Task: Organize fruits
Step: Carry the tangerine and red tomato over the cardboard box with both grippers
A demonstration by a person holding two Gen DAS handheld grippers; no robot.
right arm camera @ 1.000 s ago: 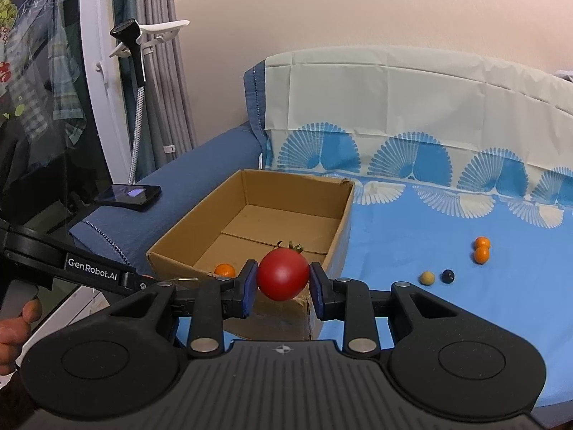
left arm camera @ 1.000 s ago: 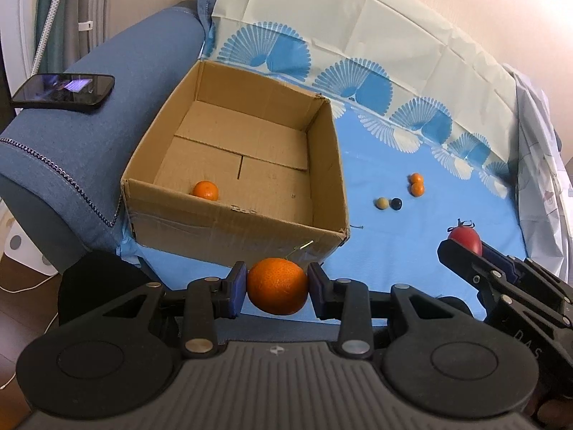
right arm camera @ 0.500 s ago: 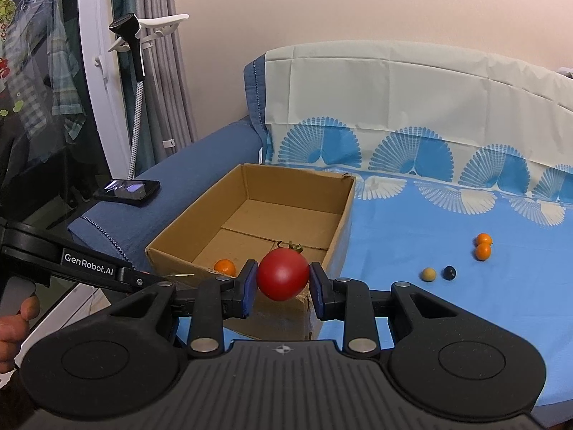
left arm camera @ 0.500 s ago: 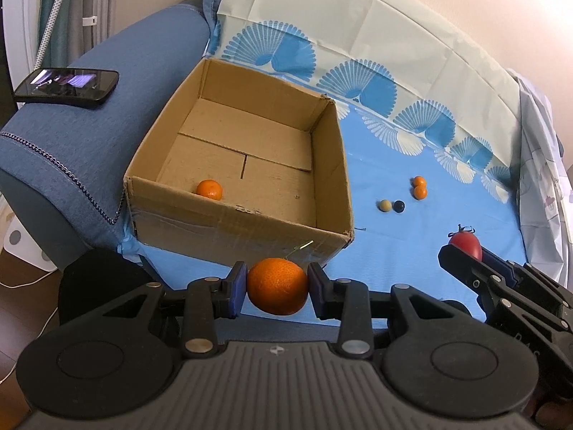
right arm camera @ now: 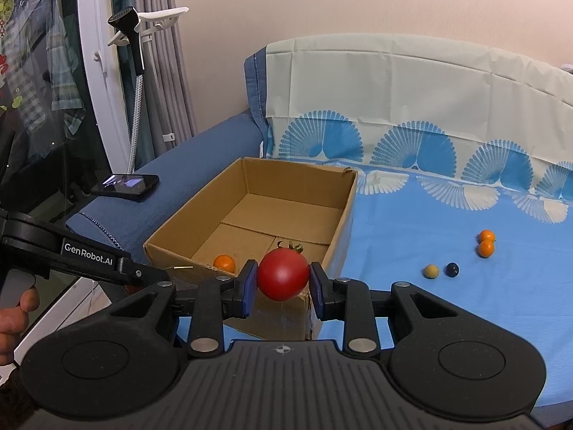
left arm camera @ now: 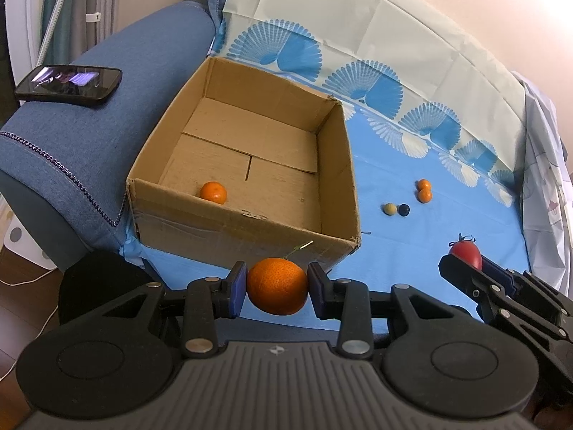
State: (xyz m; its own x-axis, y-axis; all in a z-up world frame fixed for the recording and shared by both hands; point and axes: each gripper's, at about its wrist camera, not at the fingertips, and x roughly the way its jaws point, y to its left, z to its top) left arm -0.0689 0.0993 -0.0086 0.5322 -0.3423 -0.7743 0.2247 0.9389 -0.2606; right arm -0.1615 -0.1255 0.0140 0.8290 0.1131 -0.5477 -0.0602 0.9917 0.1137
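Observation:
My left gripper [left arm camera: 277, 286] is shut on a large orange [left arm camera: 277, 286], held just before the near wall of an open cardboard box [left arm camera: 247, 231]. A small orange [left arm camera: 213, 192] lies inside the box near its front wall. My right gripper [right arm camera: 283, 279] is shut on a red tomato [right arm camera: 283, 278] in front of the box's [right arm camera: 343, 222] near right corner. The tomato [left arm camera: 465, 253] also shows at the right of the left wrist view. On the blue cloth lie two small oranges [left arm camera: 424, 191], a beige ball [left arm camera: 389, 209] and a dark ball [left arm camera: 404, 209].
The box stands on a cloth-covered sofa seat [left arm camera: 412, 251] beside a blue armrest [left arm camera: 107, 114] with a phone [left arm camera: 70, 85] on it. A clip stand [right arm camera: 136, 28], curtain and window are at the left. A person's hand [right arm camera: 14, 319] grips the left tool.
The left wrist view has shifted slightly, with the box sitting a little lower and to the right in frame. Both grips hold unchanged.

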